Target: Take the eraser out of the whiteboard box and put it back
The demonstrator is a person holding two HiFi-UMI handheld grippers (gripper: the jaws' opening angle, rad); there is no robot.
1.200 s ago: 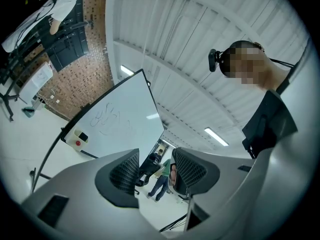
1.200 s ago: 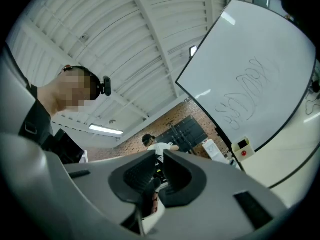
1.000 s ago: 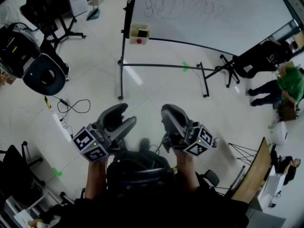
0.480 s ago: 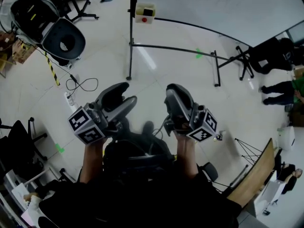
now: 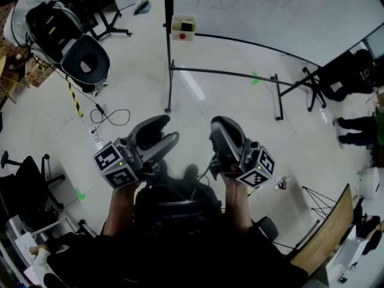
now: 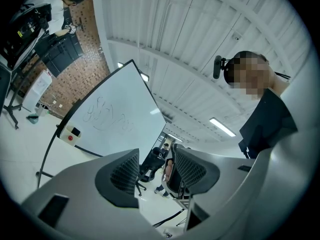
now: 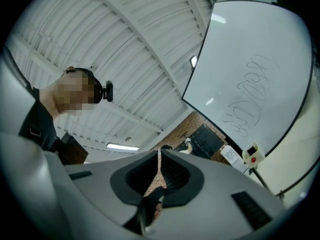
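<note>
The whiteboard [image 5: 264, 11] stands on its wheeled frame across the floor ahead. Its cream box [image 5: 183, 27], with a red dot, hangs at the board's lower left corner, and a dark block shows at its top. The same box is small and far off in the left gripper view [image 6: 70, 134] and the right gripper view [image 7: 251, 156]. My left gripper [image 5: 161, 138] is held at waist height, open and empty [image 6: 155, 166]. My right gripper [image 5: 223, 134] is beside it. Its jaws are closing to a thin slit with nothing between them [image 7: 159, 166].
The whiteboard's black legs [image 5: 222, 72] spread over the pale floor. A black office chair [image 5: 84, 59] and a cable with a power strip [image 5: 111, 116] lie to the left. Seated people [image 5: 360, 128] and a wooden board [image 5: 324, 227] are at the right.
The person has moved a little and the view has shifted. The office chair has come further into view at the left. Both grippers keep their places in front of the body.
</note>
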